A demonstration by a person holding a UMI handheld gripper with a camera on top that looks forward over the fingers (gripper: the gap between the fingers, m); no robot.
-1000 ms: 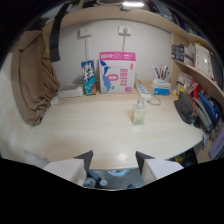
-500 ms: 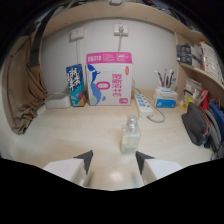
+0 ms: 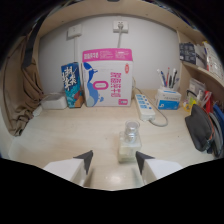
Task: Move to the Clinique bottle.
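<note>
Tongs (image 3: 114, 159): my gripper's two fingers stand spread apart over the desk, nothing clamped between them; I count them released.

Clinique bottle (image 3: 129, 141): small clear bottle with a clear cap, upright on the pale wooden desktop (image 3: 75, 130). I see it just ahead of the fingertips, in the gap between them but nearer the right finger, with space at either side.

Milk carton case (image 3: 108, 78): large white box with a pink top band and blue print, against the back wall beyond the bottle.

Blue carton (image 3: 72, 85): smaller upright box, just beside the case on its left.

White box (image 3: 54, 101): low, pale, left of the blue carton.

Power strip (image 3: 145, 104): white, lying on the desk right of the case, its cable trailing toward the bottle's right.

Pen holder (image 3: 167, 96): white and blue, pens standing in it, right of the power strip.

Dark bag (image 3: 202, 127): at the desk's right side, well apart from the bottle.

Wall socket (image 3: 119, 26): on the wall above the case.

Brown cloth (image 3: 17, 95): hanging at the desk's left side.
</note>
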